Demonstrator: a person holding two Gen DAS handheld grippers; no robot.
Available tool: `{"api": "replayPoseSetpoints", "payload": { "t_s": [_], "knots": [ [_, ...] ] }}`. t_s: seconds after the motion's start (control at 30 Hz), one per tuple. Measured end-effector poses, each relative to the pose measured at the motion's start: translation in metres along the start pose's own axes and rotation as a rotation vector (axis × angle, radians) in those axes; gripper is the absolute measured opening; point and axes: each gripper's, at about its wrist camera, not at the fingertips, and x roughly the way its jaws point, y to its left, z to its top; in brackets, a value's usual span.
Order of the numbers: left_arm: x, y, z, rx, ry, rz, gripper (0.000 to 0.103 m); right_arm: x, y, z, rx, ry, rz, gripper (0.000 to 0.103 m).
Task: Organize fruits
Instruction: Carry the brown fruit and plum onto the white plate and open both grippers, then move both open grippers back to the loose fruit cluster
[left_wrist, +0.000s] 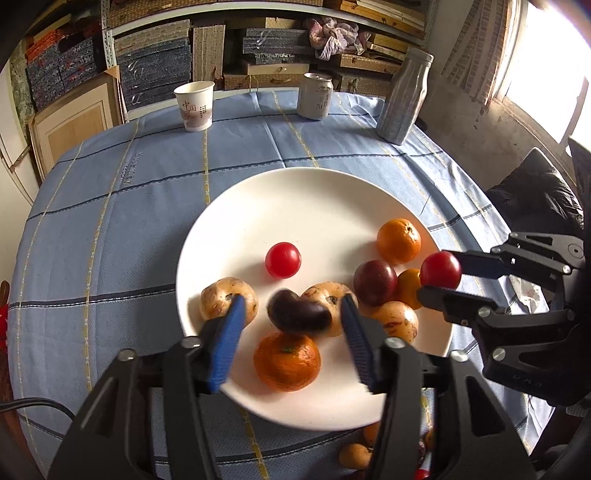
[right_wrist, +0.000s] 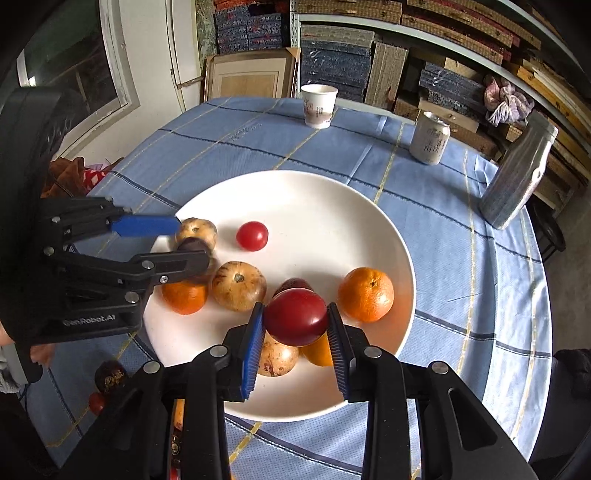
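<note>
Daylight blows out the window (left_wrist: 546, 74); fisheye bends the edges, and the dark fruit (left_wrist: 299, 312) looks perhaps motion-blurred.

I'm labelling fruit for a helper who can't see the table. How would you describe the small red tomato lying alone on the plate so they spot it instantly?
Find the big white plate on the blue checked tablecloth. Most fruit crowds its near and right-hand parts; the small red tomato lies by itself toward the middle, touching nothing. It is the only glossy bright red fruit resting free on the plate, smaller than the oranges; the other red one sits in the right claw.
</note>
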Motion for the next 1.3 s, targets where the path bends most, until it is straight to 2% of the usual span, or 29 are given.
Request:
{"api": "replayPoseSetpoints", "payload": {
  "t_s": [0.07,0.13,0.23,0.43,0.63,0.87,1.07,1.3],
  "knots": [
    [-0.002,0.001,0.001,-0.006,-0.010,0.003,0.066,-0.001,0.000,0.000,0.002,-0.005,-0.004,0.049],
    [-0.003,0.001,0.002,-0.006,-0.013,0.005,0.069,-0.003,0.001,0.000,0.002,-0.008,-0.005,0.051],
    [-0.005,0.000,0.000,-0.009,-0.016,0.014,0.073,-0.009,0.002,-0.001,-0.002,-0.021,-0.015,0.060],
    [-0.018,-0.001,-0.007,-0.020,-0.030,0.020,0.078,-0.024,0.005,-0.003,-0.001,-0.044,-0.029,0.066],
    [-0.037,0.000,-0.023,-0.026,-0.039,0.032,0.078,-0.045,0.010,-0.011,-0.001,-0.072,-0.031,0.067],
    [-0.061,0.005,-0.058,-0.039,-0.032,0.056,0.079,-0.068,0.021,-0.029,-0.006,-0.088,-0.024,0.068],
    [-0.080,0.013,-0.091,-0.076,-0.025,0.075,0.080,-0.083,0.032,-0.055,0.000,-0.078,-0.010,0.069],
    [-0.092,0.016,-0.142,-0.095,0.025,0.081,0.081,-0.092,0.038,-0.096,0.050,-0.039,0.027,0.069]
  ]
}}
